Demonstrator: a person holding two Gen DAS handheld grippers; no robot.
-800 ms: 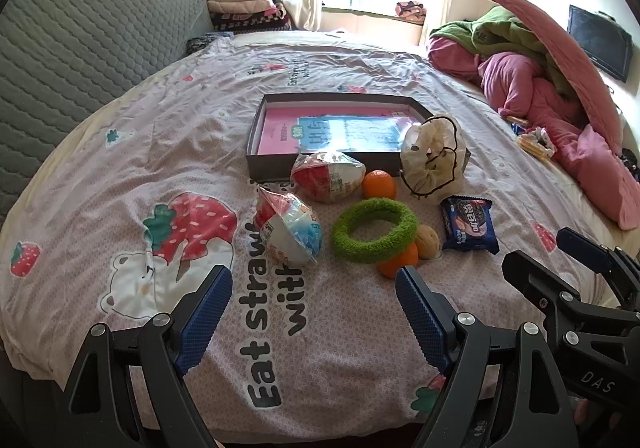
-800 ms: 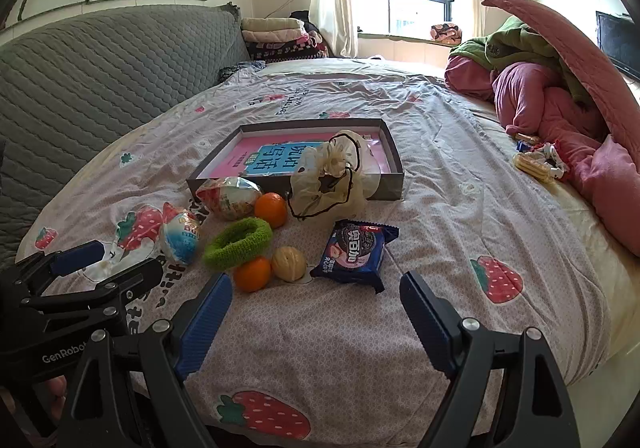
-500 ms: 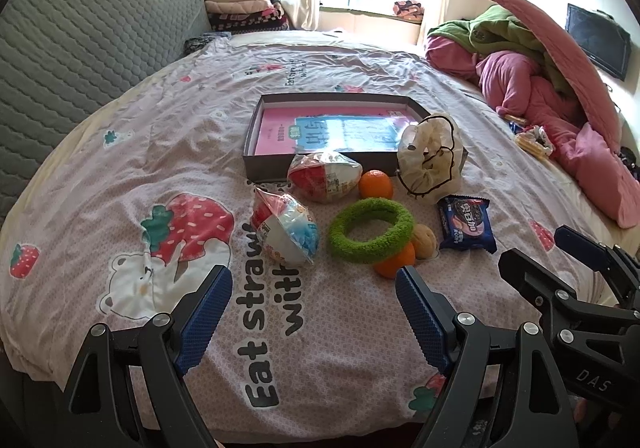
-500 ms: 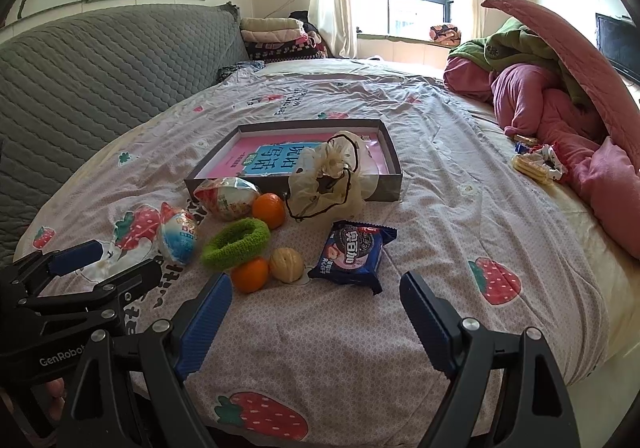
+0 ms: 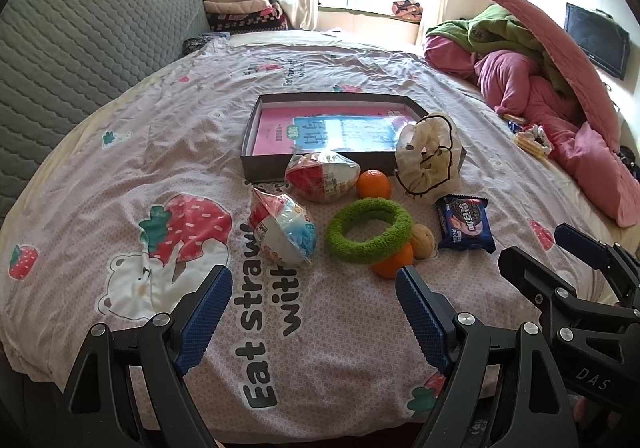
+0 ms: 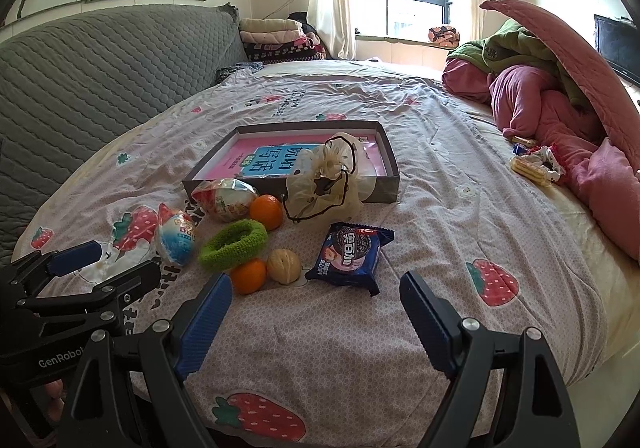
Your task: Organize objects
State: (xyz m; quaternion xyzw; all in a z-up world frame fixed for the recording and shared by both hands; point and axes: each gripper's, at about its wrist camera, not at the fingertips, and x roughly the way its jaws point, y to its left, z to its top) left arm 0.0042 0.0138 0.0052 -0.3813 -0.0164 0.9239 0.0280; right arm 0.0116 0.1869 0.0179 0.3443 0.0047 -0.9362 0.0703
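Observation:
A grey box [image 5: 256, 136] with a pink and blue book lies mid-bed; it also shows in the right wrist view [image 6: 390, 168]. In front of it lie two wrapped egg toys [image 5: 282, 234] [image 5: 322, 176], a green fuzzy ring [image 5: 368, 236], two oranges [image 5: 374, 184] [image 5: 396, 262], a tan walnut-like ball [image 5: 424, 240], a blue cookie packet [image 5: 464, 224] and a cream drawstring pouch [image 5: 430, 164]. My left gripper [image 5: 314, 288] is open and empty, short of the ring. My right gripper [image 6: 316, 296] is open and empty, just short of the packet [image 6: 348, 252].
A grey quilted headboard [image 5: 80, 48] runs along the left. Pink and green bedding [image 5: 540, 60] is piled at the right, with snack wrappers [image 5: 534, 138] beside it. Folded blankets [image 5: 244, 8] sit by the window. The bed's near edge is just under the grippers.
Both grippers have drifted slightly forward toward the objects. Nothing on the bed has moved.

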